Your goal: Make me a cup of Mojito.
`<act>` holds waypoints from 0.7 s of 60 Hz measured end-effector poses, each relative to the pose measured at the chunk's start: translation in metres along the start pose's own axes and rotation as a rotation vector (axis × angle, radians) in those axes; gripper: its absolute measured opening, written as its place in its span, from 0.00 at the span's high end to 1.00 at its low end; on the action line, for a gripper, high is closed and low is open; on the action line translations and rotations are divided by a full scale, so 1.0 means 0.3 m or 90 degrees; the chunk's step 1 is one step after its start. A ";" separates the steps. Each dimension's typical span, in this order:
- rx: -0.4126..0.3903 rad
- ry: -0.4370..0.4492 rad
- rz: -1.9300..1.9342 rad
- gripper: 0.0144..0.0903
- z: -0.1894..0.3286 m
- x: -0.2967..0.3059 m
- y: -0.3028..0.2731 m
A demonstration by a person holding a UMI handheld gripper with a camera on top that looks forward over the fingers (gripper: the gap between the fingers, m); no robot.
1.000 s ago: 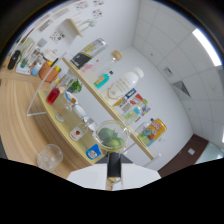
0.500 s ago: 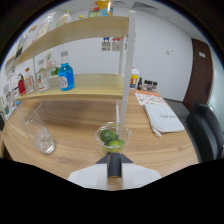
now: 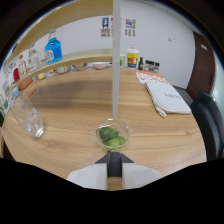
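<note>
My hand-held gripper (image 3: 114, 161) now hangs lower, clamped on the lime bowl (image 3: 113, 135). The empty glass (image 3: 29, 119), left of the bowl on the surface (image 3: 150, 130), looks within reach for the limes.

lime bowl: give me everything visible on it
The small bowl looks like clear glass, round and shallow, upright just ahead of the tool, close to its tips. It holds green limes, two or three; one looks cut. It appears to rest on the wooden table. A white shelf post rises behind it. Whether the tool grips it cannot be told.
</note>
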 end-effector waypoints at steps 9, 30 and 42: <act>0.000 0.020 -0.007 0.40 -0.017 0.025 0.000; 0.154 0.041 0.010 0.06 -0.333 -0.120 -0.276; 0.226 0.006 0.028 0.06 -0.486 -0.386 -0.356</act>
